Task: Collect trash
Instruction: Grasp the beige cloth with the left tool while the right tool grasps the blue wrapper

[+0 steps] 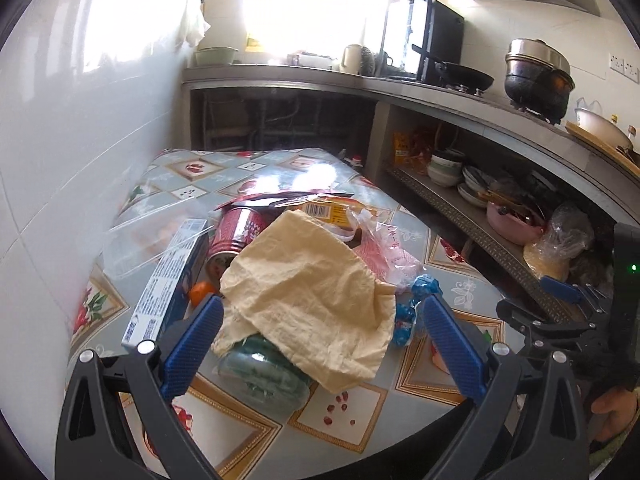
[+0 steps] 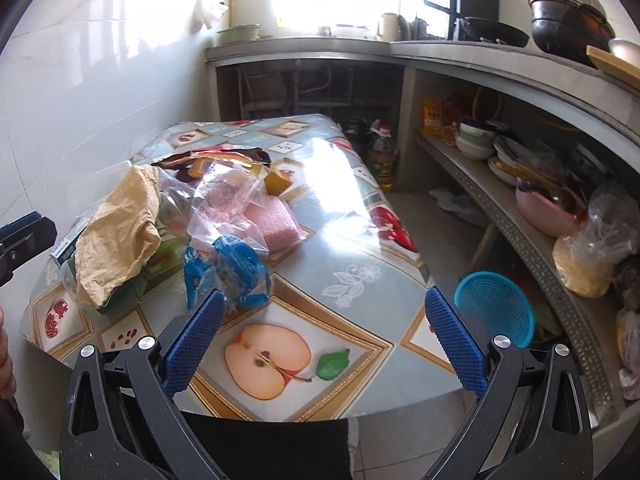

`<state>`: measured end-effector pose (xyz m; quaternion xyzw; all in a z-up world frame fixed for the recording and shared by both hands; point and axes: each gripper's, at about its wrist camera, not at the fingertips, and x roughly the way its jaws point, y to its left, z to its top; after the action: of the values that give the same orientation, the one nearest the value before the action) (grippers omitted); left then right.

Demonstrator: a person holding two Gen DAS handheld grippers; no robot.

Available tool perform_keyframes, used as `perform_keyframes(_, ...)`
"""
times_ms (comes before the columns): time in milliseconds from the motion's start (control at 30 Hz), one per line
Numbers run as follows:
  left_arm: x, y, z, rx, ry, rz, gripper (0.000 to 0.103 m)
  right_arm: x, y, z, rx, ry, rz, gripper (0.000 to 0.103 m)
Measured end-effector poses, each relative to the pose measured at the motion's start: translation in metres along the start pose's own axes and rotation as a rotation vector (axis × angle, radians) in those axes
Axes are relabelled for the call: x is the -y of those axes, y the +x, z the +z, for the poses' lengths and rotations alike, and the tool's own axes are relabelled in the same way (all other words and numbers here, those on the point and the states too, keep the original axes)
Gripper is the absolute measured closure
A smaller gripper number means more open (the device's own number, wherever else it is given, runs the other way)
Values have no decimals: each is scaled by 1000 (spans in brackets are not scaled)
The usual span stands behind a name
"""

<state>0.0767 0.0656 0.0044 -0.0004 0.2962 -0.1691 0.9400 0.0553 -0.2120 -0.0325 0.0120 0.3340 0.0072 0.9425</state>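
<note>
Pale blue, fruit-printed counter [image 2: 360,248]; cream crumpled cloth [image 1: 312,280]; dark red can [image 1: 240,232]; blue-and-white wrapper [image 2: 228,264]; turquoise mesh basket [image 2: 496,304]; blue-padded black claws.

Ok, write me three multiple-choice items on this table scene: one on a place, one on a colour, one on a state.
1. Where does the crumpled beige paper sheet lie?
A. on top of the trash pile
B. on the floor
C. in the basket

2. What colour is the round plastic mesh basket beside the table?
A. red
B. turquoise blue
C. black

3. How is the left claw?
A. shut on the paper
B. shut on a can
C. open, holding nothing

Answers:
1. A, it drapes over the red metal can and other trash.
2. B, its mesh shows turquoise in the right wrist view.
3. C, its blue pads stand wide apart on either side of the sheet.
</note>
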Motion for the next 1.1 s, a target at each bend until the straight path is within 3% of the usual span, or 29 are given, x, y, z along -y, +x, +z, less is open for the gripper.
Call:
perform_keyframes(233, 8, 44, 15, -151, 167, -37, 5, -5, 23, 10, -57, -3, 116, 8)
perform_keyframes(467, 11, 87, 14, -221, 334, 34, 6, -1, 39, 7, -103, 20, 136, 8)
perform_keyframes(700, 9, 112, 8, -291, 394, 74, 36, 0, 49, 2, -144, 24, 133, 8)
perform_keyframes(833, 10, 110, 6, -286, 398, 84, 51, -1, 53, 2, -156, 24, 136, 8)
perform_keyframes(1100, 6, 95, 10, -234, 364, 68, 70, -3, 51, 2, -157, 18, 135, 8)
